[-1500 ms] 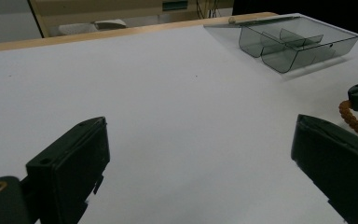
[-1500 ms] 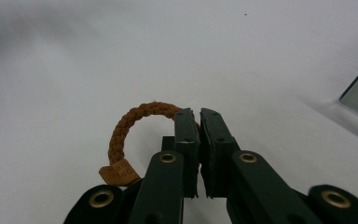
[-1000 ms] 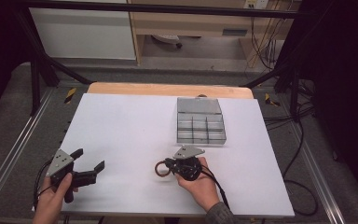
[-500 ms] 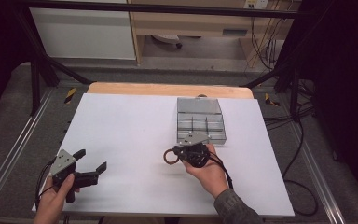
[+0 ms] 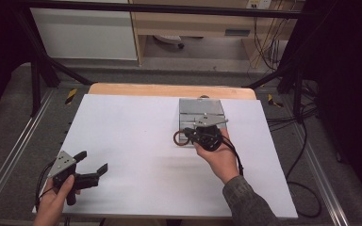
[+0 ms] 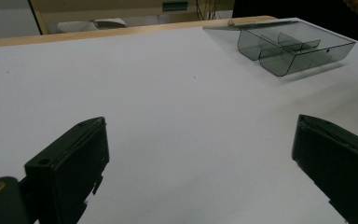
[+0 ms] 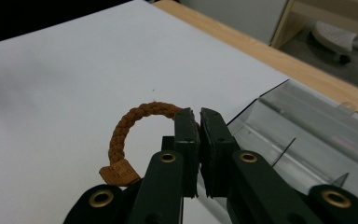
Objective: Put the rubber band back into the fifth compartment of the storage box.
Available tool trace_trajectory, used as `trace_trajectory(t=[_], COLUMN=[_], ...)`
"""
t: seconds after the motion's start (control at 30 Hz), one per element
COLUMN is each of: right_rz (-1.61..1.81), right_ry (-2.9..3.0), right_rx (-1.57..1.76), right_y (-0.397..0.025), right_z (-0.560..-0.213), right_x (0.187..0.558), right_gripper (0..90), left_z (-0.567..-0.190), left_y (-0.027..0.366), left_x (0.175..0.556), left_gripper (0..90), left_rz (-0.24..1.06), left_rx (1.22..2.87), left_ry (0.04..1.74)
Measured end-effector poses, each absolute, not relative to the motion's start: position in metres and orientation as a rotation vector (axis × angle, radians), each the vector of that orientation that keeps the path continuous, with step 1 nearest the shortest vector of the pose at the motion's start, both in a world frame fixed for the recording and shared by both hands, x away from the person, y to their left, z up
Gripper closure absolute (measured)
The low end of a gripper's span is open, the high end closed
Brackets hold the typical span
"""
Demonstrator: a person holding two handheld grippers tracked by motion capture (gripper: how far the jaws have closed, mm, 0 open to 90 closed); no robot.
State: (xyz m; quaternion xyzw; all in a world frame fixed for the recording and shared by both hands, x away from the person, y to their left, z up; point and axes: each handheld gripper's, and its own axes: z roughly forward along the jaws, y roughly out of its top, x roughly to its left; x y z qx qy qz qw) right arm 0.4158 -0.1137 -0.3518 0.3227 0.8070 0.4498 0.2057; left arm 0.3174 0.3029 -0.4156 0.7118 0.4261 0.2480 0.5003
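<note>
One tabletop, covered in white with a wooden edge along its far side, is seen across the middle of the high view. It is flanked by two metal rails on a grey floor, and beyond it, in the upper part of the frame, a white cabinet and a wooden shelf unit are seen, with cables hanging at the upper right. One clear compartment box is placed right of centre on the tabletop. Two grippers are counted. The left gripper is held at the lower left of the high view, its fingers spread wide apart with nothing between them. The right gripper is held just right of centre, at the near edge of the box. One brown braided bracelet with a small tag is clamped between its closed fingers, at the left near corner of the box.
</note>
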Motion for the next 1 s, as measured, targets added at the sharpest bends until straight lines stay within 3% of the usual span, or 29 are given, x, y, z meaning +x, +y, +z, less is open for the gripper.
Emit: trace_trajectory(t=[0.43, 1.0], right_rz=[1.252, 1.142], right_ry=[2.142, 2.109], right_rx=[0.928, 1.026], right_y=[-0.132, -0.161], right_z=[-0.321, -0.322], right_x=[0.433, 0.464], right_gripper=[85.9, 85.9], left_z=[-0.415, -0.417], left_y=[0.302, 0.302], left_x=[0.317, 0.318], left_gripper=[3.9, 4.0], left_rz=[0.607, 0.614], left_rx=[1.734, 1.75], left_ry=[1.02, 1.029])
